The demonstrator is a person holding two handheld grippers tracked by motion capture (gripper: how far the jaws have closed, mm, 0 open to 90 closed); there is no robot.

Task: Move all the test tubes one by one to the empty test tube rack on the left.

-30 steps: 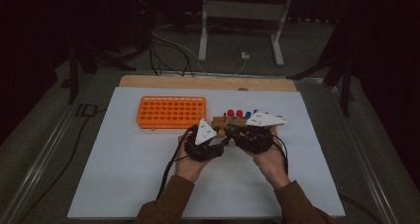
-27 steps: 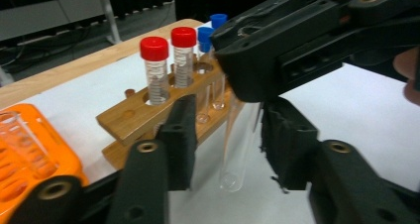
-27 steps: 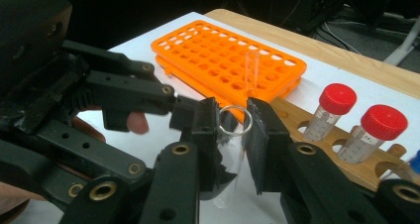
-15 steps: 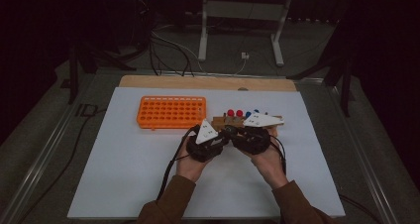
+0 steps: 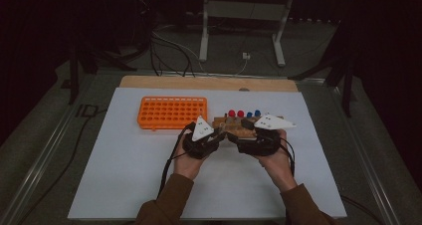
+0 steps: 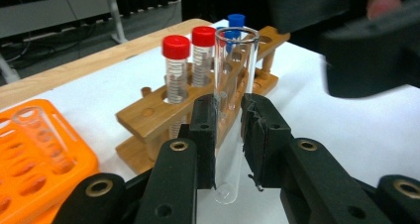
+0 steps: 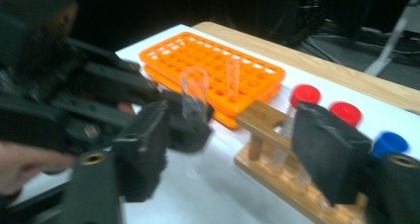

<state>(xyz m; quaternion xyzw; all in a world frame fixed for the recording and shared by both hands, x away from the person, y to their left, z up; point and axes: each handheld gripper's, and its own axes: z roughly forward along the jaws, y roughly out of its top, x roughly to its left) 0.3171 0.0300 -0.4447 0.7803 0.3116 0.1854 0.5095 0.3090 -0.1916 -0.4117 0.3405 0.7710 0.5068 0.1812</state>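
Since the earlier high-view frames: both hands have kept their place at frame centre, and the right gripper (image 7: 233, 149) has just been opening its jaws; they now stand spread, with nothing pressed between them. The left gripper (image 6: 229, 135) has just finished closing and pinches a clear glass test tube (image 6: 233, 85) upright between its pads, open mouth up, rounded bottom hanging below the jaws.

Left gripper view: tube sits at frame centre, in front of the wooden tube rack (image 6: 148, 117), which runs from lower left to upper right. Two red-capped tubes (image 6: 176, 65) stand in the rack left of the held tube; a blue-capped tube (image 6: 236, 21) shows behind it. The right gripper is a blurred black mass at upper right.

Right gripper view: the held tube (image 7: 194, 92) appears left of centre, gripped by the left gripper, with the orange rack (image 7: 213, 68) behind it; one clear tube (image 7: 232, 78) stands in that rack.

High view: the orange rack (image 5: 171, 112) lies upper left of the hands, the wooden rack (image 5: 239, 123) just above them, all on the white table sheet (image 5: 124, 185).
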